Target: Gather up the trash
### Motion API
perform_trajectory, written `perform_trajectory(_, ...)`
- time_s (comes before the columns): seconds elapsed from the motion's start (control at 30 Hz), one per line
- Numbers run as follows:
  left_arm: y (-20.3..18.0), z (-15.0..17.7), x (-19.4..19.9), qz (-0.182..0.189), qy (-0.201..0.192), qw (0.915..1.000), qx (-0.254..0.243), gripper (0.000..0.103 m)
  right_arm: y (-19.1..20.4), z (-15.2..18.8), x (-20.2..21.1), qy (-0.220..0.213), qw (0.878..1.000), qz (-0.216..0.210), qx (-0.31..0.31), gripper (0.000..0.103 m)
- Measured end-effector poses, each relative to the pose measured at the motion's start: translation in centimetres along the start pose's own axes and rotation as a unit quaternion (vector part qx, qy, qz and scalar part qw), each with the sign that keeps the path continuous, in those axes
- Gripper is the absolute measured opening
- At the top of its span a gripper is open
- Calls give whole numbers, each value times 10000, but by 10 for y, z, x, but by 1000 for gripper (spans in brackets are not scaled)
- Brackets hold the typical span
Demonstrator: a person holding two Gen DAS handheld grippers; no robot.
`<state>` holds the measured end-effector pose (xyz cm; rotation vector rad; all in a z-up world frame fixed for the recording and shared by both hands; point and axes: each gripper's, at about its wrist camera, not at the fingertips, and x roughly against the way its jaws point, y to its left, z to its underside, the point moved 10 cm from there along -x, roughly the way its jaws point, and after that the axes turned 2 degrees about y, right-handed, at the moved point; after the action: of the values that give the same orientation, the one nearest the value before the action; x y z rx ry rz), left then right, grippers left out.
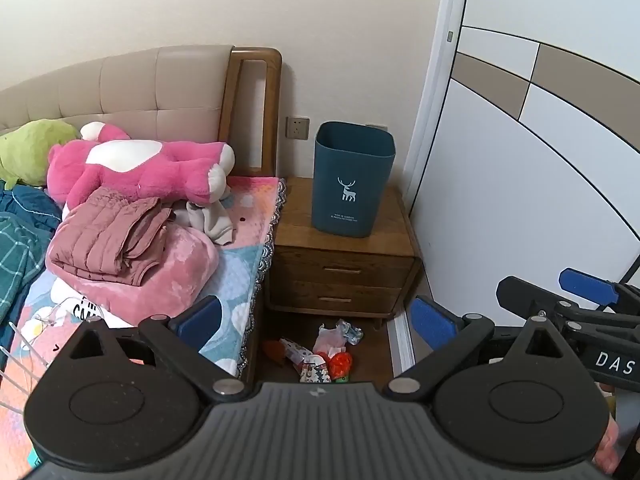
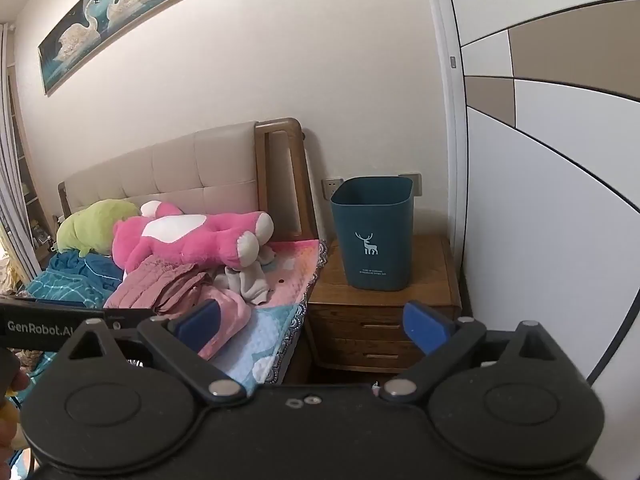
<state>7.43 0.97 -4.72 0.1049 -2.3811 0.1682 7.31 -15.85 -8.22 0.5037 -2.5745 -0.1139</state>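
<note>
both hand-held grippers, left hand-held gripper (image 1: 316, 318) and right hand-held gripper (image 2: 314, 326), are standing released, grasping nothing; you are aiming at the trash (image 1: 320, 354) lying on the floor (image 1: 374, 350) below the nightstand (image 1: 340, 276) bearing the bin (image 1: 352, 180).

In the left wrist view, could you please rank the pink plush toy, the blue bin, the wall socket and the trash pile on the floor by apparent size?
1. Pink plush toy
2. Blue bin
3. Trash pile; it lies nearer the camera, so its true rank is unsure
4. Wall socket

Both the left gripper (image 1: 316, 320) and right gripper (image 2: 314, 326) tilt downward, fingers spread wide, seemingly holding nothing.
</note>
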Motion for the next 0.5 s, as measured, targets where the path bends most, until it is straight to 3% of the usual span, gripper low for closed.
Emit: perform_trajectory(0.5,1,4,2,-48,-125,9999,-31,102,-3,4,-1,-58,10000,-20,43,97)
